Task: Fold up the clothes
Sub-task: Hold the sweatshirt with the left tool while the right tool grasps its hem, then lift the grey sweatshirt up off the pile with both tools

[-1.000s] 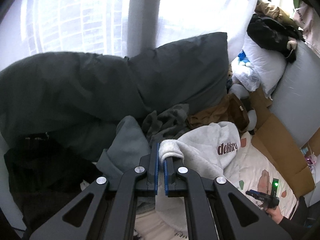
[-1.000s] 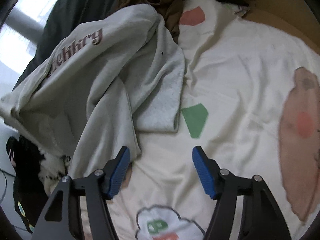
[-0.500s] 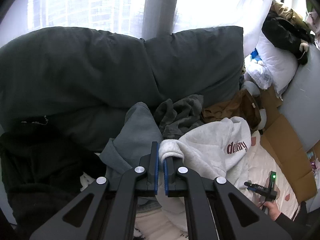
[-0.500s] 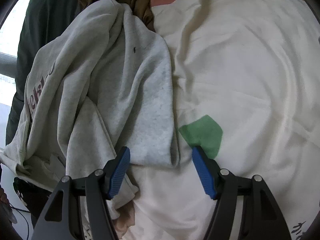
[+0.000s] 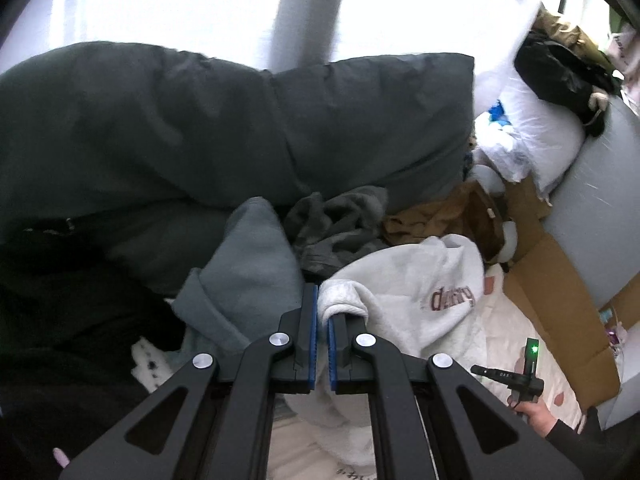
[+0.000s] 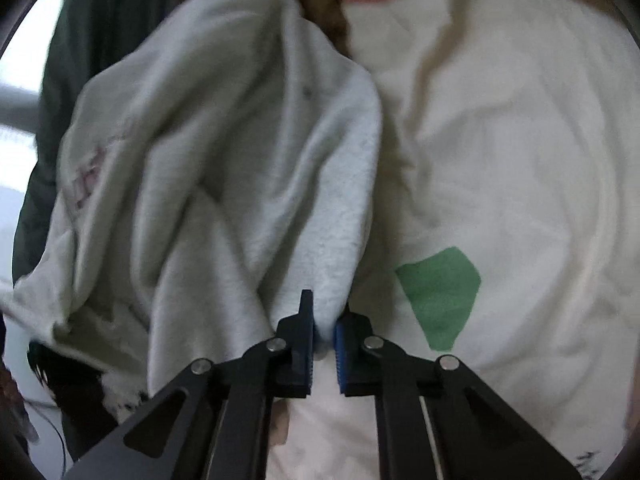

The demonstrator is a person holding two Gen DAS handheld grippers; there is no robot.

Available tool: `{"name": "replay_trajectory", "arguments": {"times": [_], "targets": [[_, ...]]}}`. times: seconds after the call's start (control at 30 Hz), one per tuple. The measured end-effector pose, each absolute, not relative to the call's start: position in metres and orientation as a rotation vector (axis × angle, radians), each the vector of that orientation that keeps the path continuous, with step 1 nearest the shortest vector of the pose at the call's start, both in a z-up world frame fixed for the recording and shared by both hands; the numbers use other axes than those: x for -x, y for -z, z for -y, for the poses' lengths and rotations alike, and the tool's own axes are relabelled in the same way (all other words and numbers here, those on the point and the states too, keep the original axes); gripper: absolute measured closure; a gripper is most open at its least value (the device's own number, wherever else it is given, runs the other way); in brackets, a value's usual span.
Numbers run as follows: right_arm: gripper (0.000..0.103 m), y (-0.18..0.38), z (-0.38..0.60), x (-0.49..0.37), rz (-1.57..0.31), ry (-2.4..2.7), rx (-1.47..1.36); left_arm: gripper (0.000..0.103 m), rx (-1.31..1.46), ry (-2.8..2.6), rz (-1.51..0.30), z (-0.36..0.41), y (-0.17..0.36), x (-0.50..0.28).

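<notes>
A light grey sweatshirt [image 5: 420, 292] with dark red lettering lies bunched on a cream sheet [image 6: 500, 140] printed with coloured shapes. My left gripper [image 5: 323, 308] is shut on a rolled fleecy edge of it, which curls over the right finger. In the right wrist view the sweatshirt [image 6: 240, 160] spreads up and left. My right gripper [image 6: 324, 320] is closing its jaws on the lower hem, and the fabric is pinched between the blue pads. The left wrist view also catches the right gripper [image 5: 516, 376] at lower right, held by a hand [image 5: 536, 412] in a dark sleeve.
Behind the sweatshirt lie a grey-blue garment [image 5: 252, 264], a dark grey one [image 5: 336, 220] and a brown one [image 5: 440, 216]. Dark pillows [image 5: 240, 128] line the window side. Cardboard [image 5: 560, 280] and a white pillow [image 5: 540, 136] stand at the right, black fabric [image 5: 60, 320] at the left.
My right gripper has moved forward to the sweatshirt's hem, and its wide jaws have come together on it. My left gripper has sunk a little, still holding the rolled edge.
</notes>
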State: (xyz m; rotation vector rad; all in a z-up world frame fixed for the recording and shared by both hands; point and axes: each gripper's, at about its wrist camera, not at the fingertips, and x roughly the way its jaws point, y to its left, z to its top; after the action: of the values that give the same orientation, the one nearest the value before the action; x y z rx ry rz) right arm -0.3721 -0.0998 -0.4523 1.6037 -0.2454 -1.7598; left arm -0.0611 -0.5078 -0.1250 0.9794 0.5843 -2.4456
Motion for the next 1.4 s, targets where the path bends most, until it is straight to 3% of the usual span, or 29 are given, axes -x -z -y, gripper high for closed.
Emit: {"name": "replay_trajectory", "arguments": {"times": [0.13,0.67,1.4], "targets": [[0.096,0.424,0.081,0.369,0.14,1.835,-1.574,0.1,-0.973,2.488,-0.582,0.496,0.119,0.074],[0.096,0.267,-0.054,0.365,0.114,2.076,-1.48,0.1,-0.931,2.646,-0.663,0.429,0.067,0.109],[0.096,0.087,-0.295,0.268,0.354,2.463,-1.416,0.1,-0.986,2.898,-0.775,0.348,0.003,0.158]]}}
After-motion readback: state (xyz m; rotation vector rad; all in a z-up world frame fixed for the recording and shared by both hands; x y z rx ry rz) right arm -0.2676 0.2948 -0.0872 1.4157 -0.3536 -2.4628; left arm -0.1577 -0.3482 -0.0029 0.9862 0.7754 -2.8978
